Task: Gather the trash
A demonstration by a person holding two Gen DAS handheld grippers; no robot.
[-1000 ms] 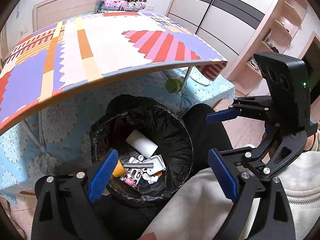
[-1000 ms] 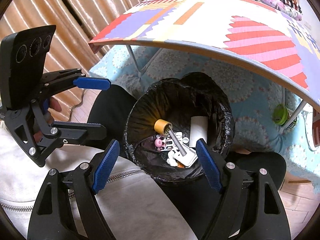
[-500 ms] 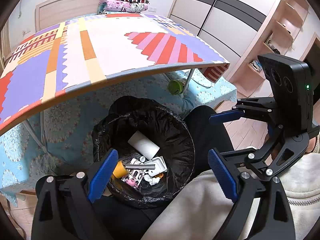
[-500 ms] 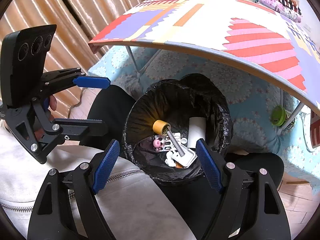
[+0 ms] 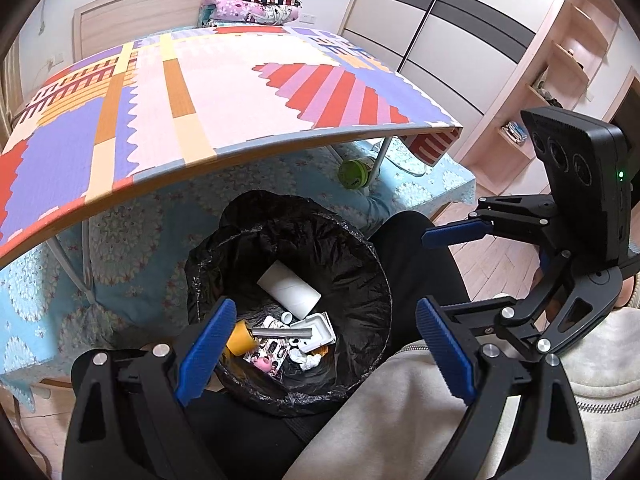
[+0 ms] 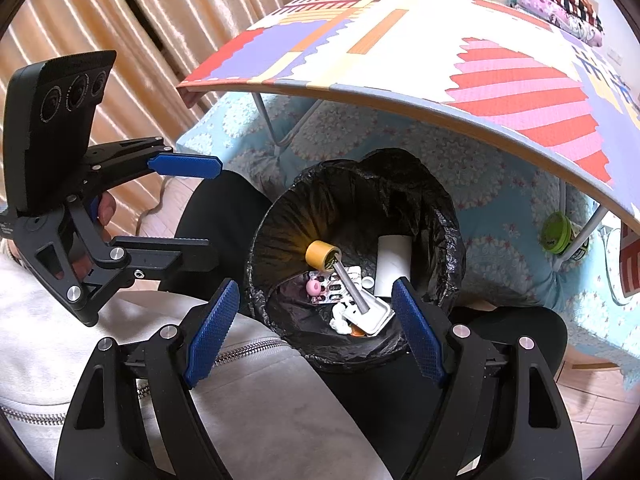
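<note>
My left claw hangs released and empty above the near rim of the bin, which sits between my knees so drops fall straight in. Its black liner keeps the trash together: a yellow cup, a grey stick, a blister pack, a white roll and a white tray all lie at the bottom. The patterned bench above looks bare, so I judge the collecting nearly done. My right claw is likewise spread wide, gripping nothing, poised over the bin.
</note>
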